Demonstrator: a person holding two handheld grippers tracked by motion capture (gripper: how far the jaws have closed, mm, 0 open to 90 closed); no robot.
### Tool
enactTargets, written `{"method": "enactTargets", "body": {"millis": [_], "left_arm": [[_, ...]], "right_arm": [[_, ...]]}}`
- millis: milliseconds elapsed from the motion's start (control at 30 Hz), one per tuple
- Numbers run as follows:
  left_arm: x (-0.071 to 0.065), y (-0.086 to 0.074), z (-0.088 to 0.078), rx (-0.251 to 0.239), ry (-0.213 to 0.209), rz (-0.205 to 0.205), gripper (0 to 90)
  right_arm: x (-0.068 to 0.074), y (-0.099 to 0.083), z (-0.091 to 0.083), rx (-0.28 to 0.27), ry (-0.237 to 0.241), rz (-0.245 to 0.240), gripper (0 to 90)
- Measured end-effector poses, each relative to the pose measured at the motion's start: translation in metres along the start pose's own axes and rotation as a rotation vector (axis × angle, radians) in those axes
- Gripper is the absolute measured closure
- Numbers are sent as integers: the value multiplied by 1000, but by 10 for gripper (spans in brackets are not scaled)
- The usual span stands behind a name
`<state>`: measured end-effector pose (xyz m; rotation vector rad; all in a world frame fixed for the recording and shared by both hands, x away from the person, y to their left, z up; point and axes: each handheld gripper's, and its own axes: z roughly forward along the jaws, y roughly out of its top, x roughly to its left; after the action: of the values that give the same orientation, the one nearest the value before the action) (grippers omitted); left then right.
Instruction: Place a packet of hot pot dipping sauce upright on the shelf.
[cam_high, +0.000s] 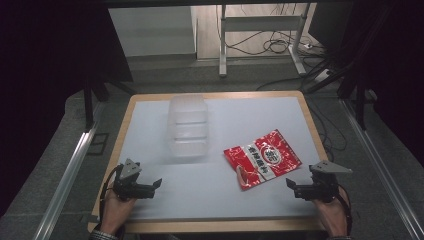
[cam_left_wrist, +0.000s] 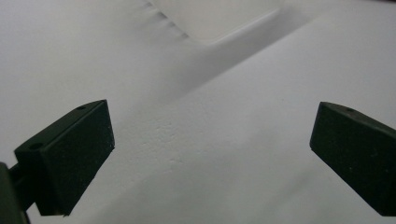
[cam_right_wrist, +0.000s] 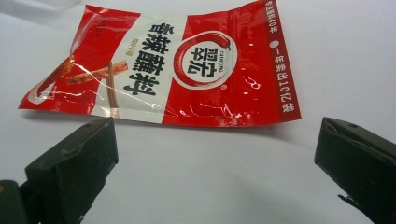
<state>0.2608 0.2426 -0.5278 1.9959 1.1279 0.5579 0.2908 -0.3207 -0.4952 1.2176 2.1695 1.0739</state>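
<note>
A red and white snack packet (cam_high: 263, 158) lies flat on the white table top (cam_high: 215, 195), right of the middle. In the right gripper view the packet (cam_right_wrist: 173, 65) lies just beyond my right gripper (cam_right_wrist: 215, 154), whose jaws stand wide open with nothing between them. In the high view my right gripper (cam_high: 296, 187) rests near the front right edge, pointing left toward the packet. A clear plastic container (cam_high: 187, 125) stands at the centre left. My left gripper (cam_high: 152, 186) sits at the front left, open and empty, with the container's corner (cam_left_wrist: 219, 18) far ahead of it (cam_left_wrist: 210, 154).
The table has a wooden rim (cam_high: 220, 226). Beyond it stand a metal frame's legs (cam_high: 222, 45) and loose cables (cam_high: 280, 45) on the floor. Aluminium rails (cam_high: 65, 185) run along both sides of the table.
</note>
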Motion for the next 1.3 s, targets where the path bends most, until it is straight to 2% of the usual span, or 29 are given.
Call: {"method": "enactTargets", "body": {"millis": [200, 500, 900, 1300], "left_arm": [[-3, 1, 1, 9, -2, 18, 0], [-3, 0, 2, 15, -2, 22, 0], [-5, 0, 4, 28, -5, 31, 0], [-5, 0, 5, 34, -2, 38, 0]], "right_arm": [[1, 1, 1, 2, -4, -12, 0], [0, 3, 5, 2, -16, -31, 0], [-6, 9, 9, -14, -24, 0, 0], [-11, 14, 14, -30, -31, -2, 4]]}}
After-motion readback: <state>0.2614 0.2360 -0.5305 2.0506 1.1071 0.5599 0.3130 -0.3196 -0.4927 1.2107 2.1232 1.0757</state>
